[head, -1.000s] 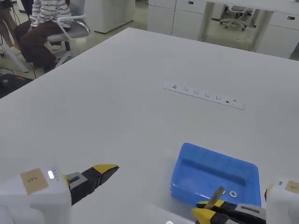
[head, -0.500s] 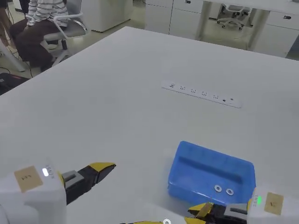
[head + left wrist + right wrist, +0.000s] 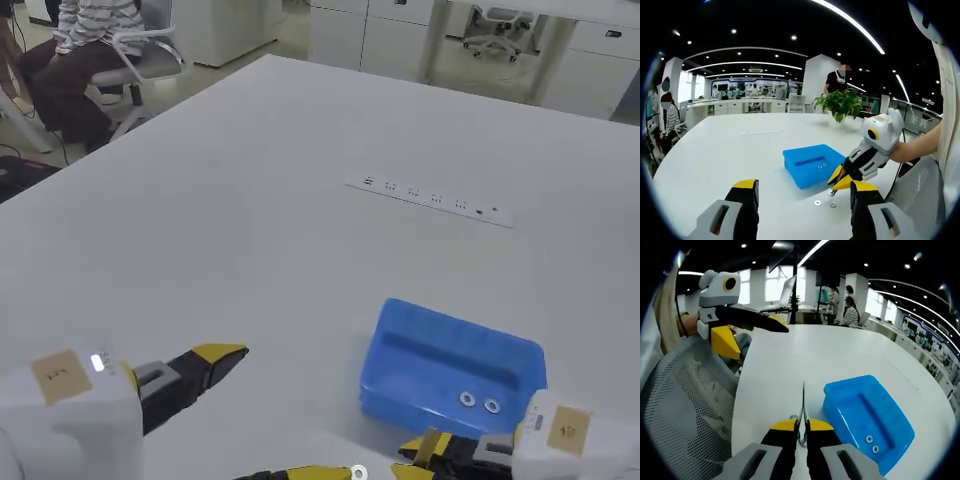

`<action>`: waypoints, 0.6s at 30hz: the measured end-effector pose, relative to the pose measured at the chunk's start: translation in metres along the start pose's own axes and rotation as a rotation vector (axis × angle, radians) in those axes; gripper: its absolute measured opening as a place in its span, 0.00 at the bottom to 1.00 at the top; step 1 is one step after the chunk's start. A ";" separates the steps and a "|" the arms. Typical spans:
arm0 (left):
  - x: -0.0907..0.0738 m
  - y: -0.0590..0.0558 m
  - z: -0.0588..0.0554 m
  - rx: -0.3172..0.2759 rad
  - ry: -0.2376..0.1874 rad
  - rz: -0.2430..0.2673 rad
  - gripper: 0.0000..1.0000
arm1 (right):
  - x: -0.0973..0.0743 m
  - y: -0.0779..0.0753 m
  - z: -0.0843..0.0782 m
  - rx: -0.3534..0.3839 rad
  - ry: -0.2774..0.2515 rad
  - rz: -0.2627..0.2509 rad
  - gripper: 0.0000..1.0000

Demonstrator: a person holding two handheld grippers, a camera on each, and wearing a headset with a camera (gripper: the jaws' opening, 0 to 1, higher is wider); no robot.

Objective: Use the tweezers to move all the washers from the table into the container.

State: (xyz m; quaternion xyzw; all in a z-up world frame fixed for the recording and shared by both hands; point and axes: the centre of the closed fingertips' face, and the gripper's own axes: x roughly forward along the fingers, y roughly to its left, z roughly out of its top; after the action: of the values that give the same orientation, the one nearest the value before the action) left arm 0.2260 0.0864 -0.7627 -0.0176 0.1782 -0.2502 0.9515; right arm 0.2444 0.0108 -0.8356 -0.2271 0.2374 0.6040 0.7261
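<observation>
The white table [image 3: 250, 230] is broad, matte and mostly bare, with a white power strip [image 3: 430, 201] lying flat far from the person. Near the front edge sits the blue container [image 3: 400, 395], a shallow rectangular tray. Two washers [image 3: 479, 403] lie side by side on its floor, close to one wall. In the left gripper view, loose washers [image 3: 818, 202] lie on the tabletop just beside the container's front corner.

The right gripper [image 3: 801, 424] has its jaws clenched on the tweezers [image 3: 803, 400], whose thin metal legs stick out straight ahead, over the table and alongside the container. In the left gripper view their tip is down by the loose washers; whether it touches one cannot be told. The left gripper [image 3: 225, 356] hovers over bare table, well to the left of the container, with its jaws spread apart and nothing between them.

Beyond the table is an open office with white cabinets [image 3: 370, 40], recessed ceiling lights and a potted plant [image 3: 840, 105]. A person in a striped top [image 3: 95, 20] sits on an office chair [image 3: 150, 62].
</observation>
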 end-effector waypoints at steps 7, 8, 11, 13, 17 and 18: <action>0.000 0.000 0.000 -0.003 -0.002 -0.003 0.75 | -0.017 -0.001 0.021 0.082 -0.080 0.004 0.03; 0.000 0.000 0.000 -0.003 -0.002 -0.002 0.75 | -0.018 -0.003 0.023 0.088 -0.086 0.002 0.03; 0.000 0.000 0.001 -0.005 -0.004 -0.003 0.75 | -0.023 -0.007 0.031 0.120 -0.110 0.001 0.03; 0.000 0.000 0.001 -0.005 -0.003 -0.002 0.75 | -0.026 -0.011 0.037 0.172 -0.135 0.002 0.03; 0.000 0.000 0.001 -0.007 -0.006 -0.001 0.75 | -0.029 -0.016 0.043 0.296 -0.182 0.021 0.03; -0.001 0.000 0.001 -0.008 -0.008 -0.001 0.75 | -0.030 -0.018 0.045 0.334 -0.202 0.026 0.03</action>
State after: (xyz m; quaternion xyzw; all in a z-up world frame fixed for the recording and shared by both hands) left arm 0.2261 0.0866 -0.7612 -0.0224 0.1756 -0.2498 0.9520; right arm 0.2605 0.0126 -0.7808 -0.0385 0.2631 0.5852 0.7660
